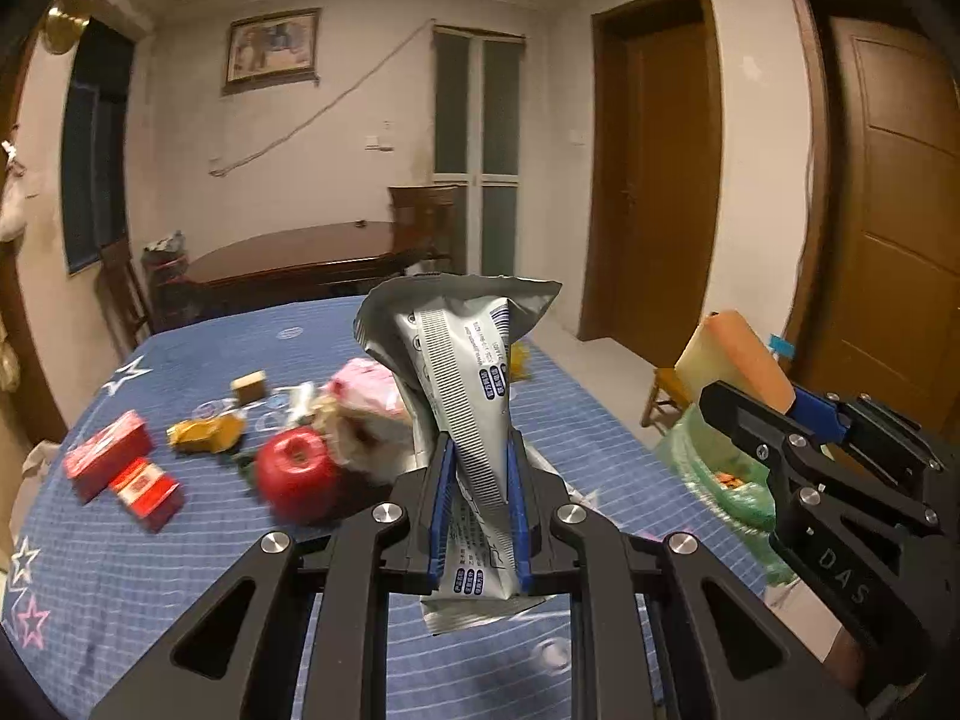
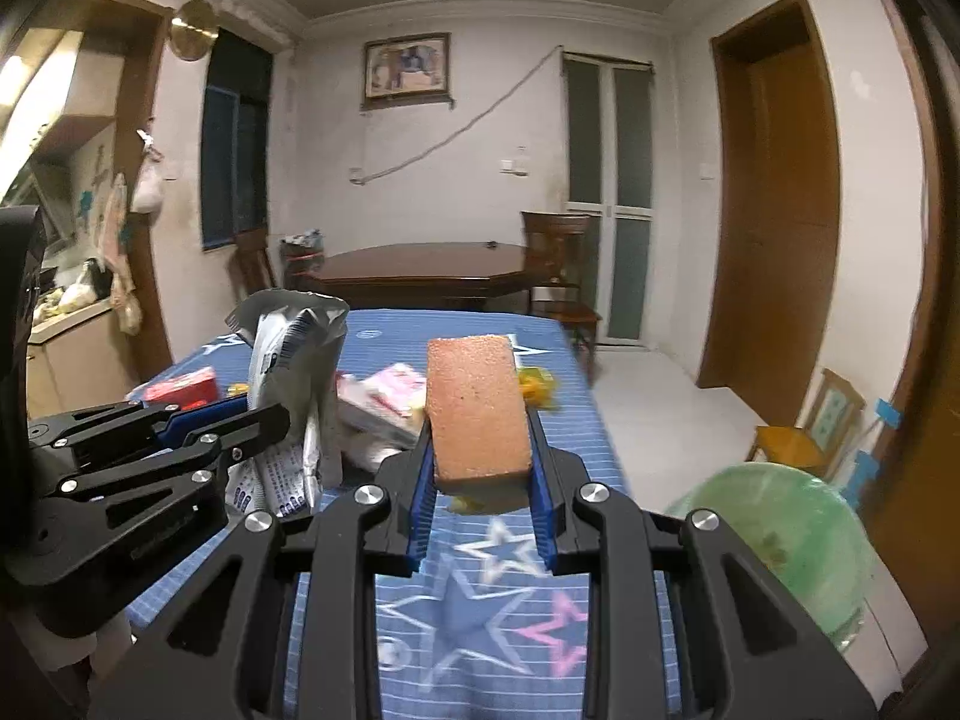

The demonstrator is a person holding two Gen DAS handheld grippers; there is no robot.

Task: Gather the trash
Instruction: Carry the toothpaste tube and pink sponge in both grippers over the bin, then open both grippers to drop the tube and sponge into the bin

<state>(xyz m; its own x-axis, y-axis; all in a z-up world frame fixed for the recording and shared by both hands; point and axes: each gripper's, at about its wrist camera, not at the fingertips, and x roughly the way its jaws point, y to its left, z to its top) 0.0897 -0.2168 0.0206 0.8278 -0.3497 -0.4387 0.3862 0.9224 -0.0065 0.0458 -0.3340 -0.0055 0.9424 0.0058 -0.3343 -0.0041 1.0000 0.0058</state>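
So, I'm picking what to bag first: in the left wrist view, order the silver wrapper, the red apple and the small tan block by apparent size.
1. silver wrapper, though nearness inflates it
2. red apple
3. small tan block, farthest away

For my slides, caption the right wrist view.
Right gripper clamps an orange sponge above the star-patterned tablecloth, green trash bag at right.

Counter (image 1: 198, 588) draped in a blue grid-lined cloth printed with white and pink stars. Lying directly on it: two red rectangular cartons (image 1: 120, 468) near the left edge, a crumpled yellow wrapper (image 1: 204, 433), a small tan block (image 1: 249, 387), a red apple (image 1: 298, 474), a pink-and-white packet (image 1: 366, 387).
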